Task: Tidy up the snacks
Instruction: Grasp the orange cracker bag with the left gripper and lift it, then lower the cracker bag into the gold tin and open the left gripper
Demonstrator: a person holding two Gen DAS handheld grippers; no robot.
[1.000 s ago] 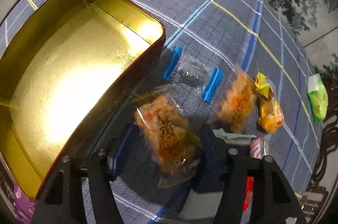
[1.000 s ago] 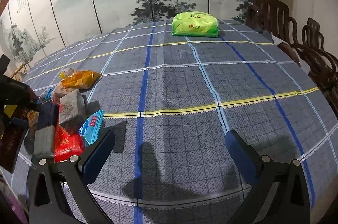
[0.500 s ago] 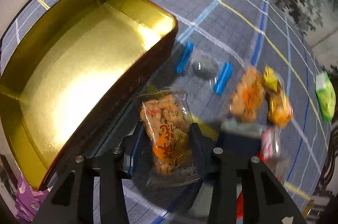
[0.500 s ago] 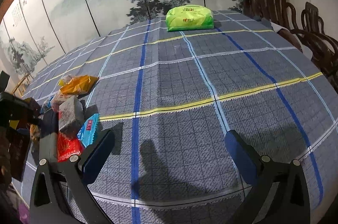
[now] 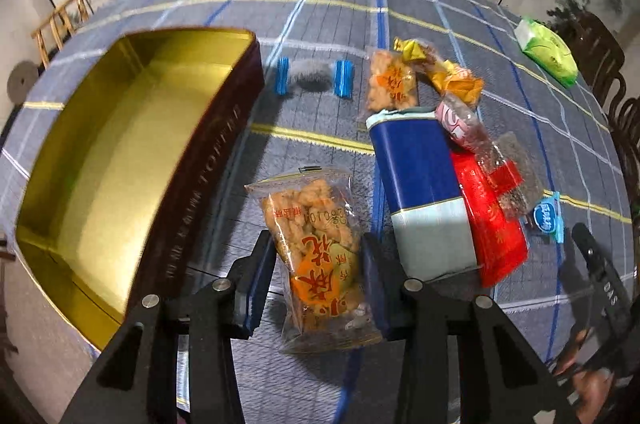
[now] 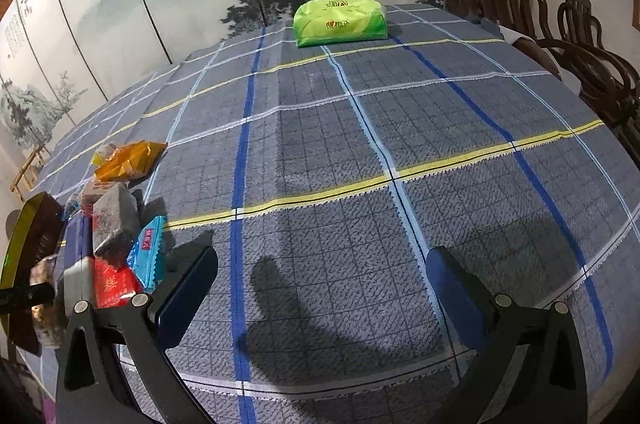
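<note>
The left gripper (image 5: 318,284) is clamped on a clear packet of orange snacks (image 5: 318,256), held above the checked tablecloth (image 5: 320,24) between the gold-lined tin (image 5: 100,160) and the pile of other snacks (image 5: 460,184). The right gripper (image 6: 320,292) hovers with jaws wide apart, nothing between them.

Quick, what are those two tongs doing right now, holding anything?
Left tongs: closed on the clear packet of orange snacks, lifted clear of the tablecloth.
Right tongs: wide open, holding nothing, above the checked tablecloth.
</note>
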